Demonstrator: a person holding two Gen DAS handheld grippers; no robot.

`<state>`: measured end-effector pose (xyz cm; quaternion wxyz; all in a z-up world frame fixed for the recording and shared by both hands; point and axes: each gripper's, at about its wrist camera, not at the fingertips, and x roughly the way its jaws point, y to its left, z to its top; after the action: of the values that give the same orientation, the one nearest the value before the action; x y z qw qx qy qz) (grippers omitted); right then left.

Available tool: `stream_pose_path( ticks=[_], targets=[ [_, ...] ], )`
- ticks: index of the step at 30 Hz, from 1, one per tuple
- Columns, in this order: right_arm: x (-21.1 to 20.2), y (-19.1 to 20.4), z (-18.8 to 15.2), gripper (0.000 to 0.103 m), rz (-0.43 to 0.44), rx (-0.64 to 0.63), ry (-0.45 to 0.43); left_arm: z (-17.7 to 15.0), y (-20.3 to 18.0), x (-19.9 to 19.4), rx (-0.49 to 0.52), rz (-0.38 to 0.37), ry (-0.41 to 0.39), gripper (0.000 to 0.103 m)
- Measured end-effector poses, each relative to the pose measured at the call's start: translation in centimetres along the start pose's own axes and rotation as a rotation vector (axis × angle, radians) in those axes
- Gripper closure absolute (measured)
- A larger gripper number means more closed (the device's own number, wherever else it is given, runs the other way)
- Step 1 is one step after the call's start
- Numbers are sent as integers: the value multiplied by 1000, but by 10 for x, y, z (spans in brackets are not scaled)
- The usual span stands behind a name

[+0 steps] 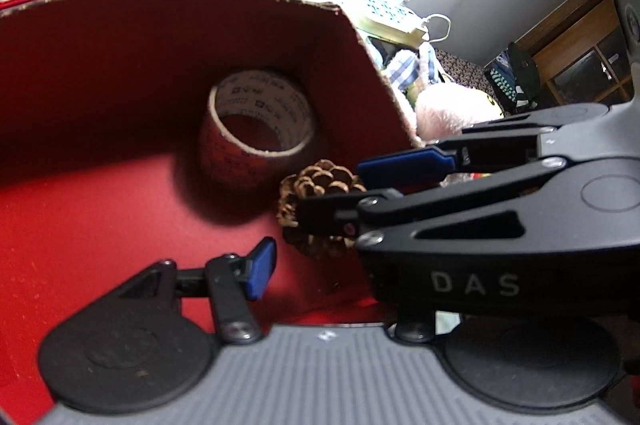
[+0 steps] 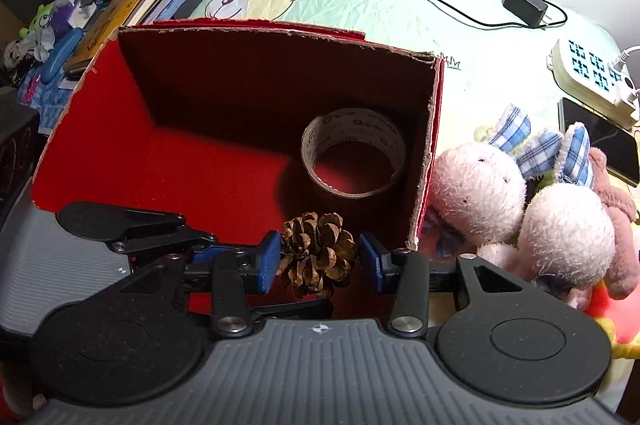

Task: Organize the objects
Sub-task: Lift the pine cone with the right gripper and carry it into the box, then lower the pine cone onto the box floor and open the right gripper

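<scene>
A red box (image 2: 100, 153) with cardboard walls fills both wrist views. Deep inside, ahead of both tongs and towards the far right corner, a tape roll (image 2: 354, 155) lies flat with its hole facing up.

The right tongs (image 2: 320, 259) point steeply down into the near right part of the box. A pine cone (image 2: 318, 253) sits directly between their two blue pads (image 2: 267, 261). The left pad touches the cone's scales. The right pad appears to stand just off it, so whether the cone is truly pinched or only straddled cannot be told. Its long axis seems to run roughly up and down in that view, across the line between the pads.

The left tongs (image 1: 320, 265) are just beside the right ones, on their left, and also angled down into the box. Only their left pad (image 1: 262, 269) shows. The right tongs hide the other finger, and nothing is seen between the left pair, so their state cannot be told.

The cone is far nearer the right hand, and by that the right tongs look set to handle it.

Plush rabbits (image 2: 520, 201) lie outside the box, to the right of the right tongs.
</scene>
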<state>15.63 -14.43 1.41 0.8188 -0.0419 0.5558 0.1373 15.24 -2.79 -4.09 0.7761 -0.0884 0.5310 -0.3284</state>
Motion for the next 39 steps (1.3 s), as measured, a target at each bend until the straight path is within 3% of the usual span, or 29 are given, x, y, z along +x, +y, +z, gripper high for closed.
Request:
stream_pose_path(
  ticks=[16,27,32,36,39],
  targets=[
    [2,1,1,57,-12,38,-1,4,3,5,15,-2,29,59],
    [-14,-8,-5,58,41,127,-135,5,9,6,15,-8,44,59],
    [-16,-14,-5,58,83,183,-151,2,7,-17,42,107,-24,59],
    [-14,-16,-2,67,166,249,-141,-5,16,-40,-1,213,-92,59],
    [-7,-4,2,67,186,234,-117,-12,21,-55,-32,309,-145,59]
  ],
)
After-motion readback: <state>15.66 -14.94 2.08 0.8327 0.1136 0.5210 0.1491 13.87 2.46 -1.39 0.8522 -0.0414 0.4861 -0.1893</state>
